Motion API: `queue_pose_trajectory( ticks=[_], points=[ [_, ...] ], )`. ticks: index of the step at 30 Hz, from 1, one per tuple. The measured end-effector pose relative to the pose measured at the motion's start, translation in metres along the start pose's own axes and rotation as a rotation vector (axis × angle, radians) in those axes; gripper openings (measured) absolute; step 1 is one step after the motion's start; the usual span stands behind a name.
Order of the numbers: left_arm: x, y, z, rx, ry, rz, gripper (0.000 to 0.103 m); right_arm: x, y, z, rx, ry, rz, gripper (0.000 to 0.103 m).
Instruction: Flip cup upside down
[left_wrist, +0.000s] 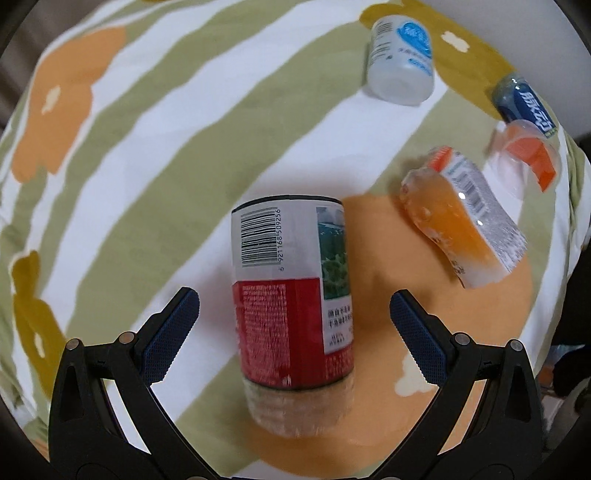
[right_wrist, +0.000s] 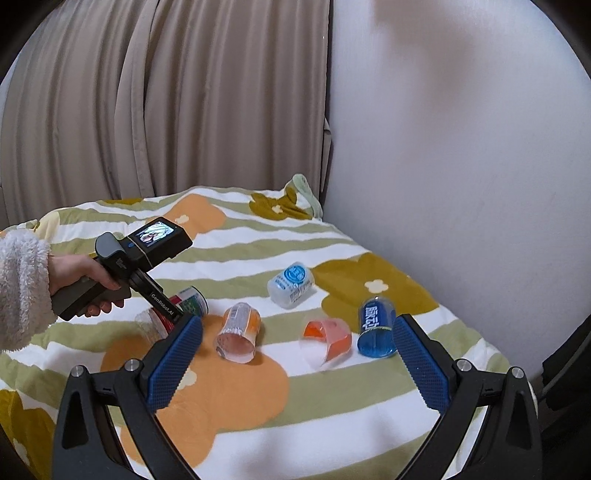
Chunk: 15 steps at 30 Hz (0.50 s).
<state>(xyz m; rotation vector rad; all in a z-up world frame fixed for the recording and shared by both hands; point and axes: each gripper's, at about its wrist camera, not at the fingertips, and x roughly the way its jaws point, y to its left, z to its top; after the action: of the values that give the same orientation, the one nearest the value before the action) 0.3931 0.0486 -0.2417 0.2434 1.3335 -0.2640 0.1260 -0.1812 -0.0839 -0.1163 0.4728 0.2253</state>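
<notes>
Several clear plastic cups with bottle labels lie on their sides on a flowered bedspread. The red-and-white labelled cup lies between the fingers of my open left gripper, its clear open end toward the camera; the pads stand apart from it. In the right wrist view this cup is partly hidden behind the left gripper's body. My right gripper is open and empty, held above the bed in front of the other cups.
An orange-tinted cup, an orange-labelled clear cup, a blue cup and a white-and-blue cup lie nearby. A white wall and curtains stand behind the bed.
</notes>
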Motion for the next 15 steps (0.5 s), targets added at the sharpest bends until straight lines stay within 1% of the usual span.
queue_pose_trajectory(
  ticks=[1, 2, 3, 5, 6, 10, 13, 15],
  points=[
    [0.002, 0.000, 0.000, -0.007, 0.004, -0.006, 0.096, 0.001, 0.000, -0.001, 0.000, 0.004, 0.002, 0.103],
    [0.005, 0.001, -0.001, -0.015, 0.013, -0.017, 0.088, 0.003, 0.000, -0.001, -0.001, 0.008, 0.003, 0.103],
    [0.008, 0.001, -0.002, -0.023, 0.023, -0.024, 0.076, 0.003, 0.000, -0.001, -0.003, 0.010, 0.003, 0.103],
    [0.014, 0.003, -0.003, -0.037, 0.044, -0.038, 0.059, 0.004, 0.001, -0.001, -0.006, 0.008, 0.002, 0.103],
    [0.016, 0.002, -0.005, -0.039, 0.050, -0.049, 0.059, 0.005, 0.000, -0.001, -0.006, 0.006, 0.002, 0.103],
    [0.009, -0.002, -0.012, -0.023, 0.040, -0.043, 0.059, 0.002, 0.001, 0.000, -0.009, 0.005, 0.001, 0.103],
    [-0.007, -0.007, -0.018, -0.010, 0.026, -0.049, 0.059, -0.006, 0.003, 0.003, -0.015, -0.006, -0.006, 0.103],
    [-0.030, -0.012, -0.025, 0.006, 0.006, -0.055, 0.059, -0.014, 0.005, 0.006, -0.017, -0.018, -0.009, 0.103]
  ],
)
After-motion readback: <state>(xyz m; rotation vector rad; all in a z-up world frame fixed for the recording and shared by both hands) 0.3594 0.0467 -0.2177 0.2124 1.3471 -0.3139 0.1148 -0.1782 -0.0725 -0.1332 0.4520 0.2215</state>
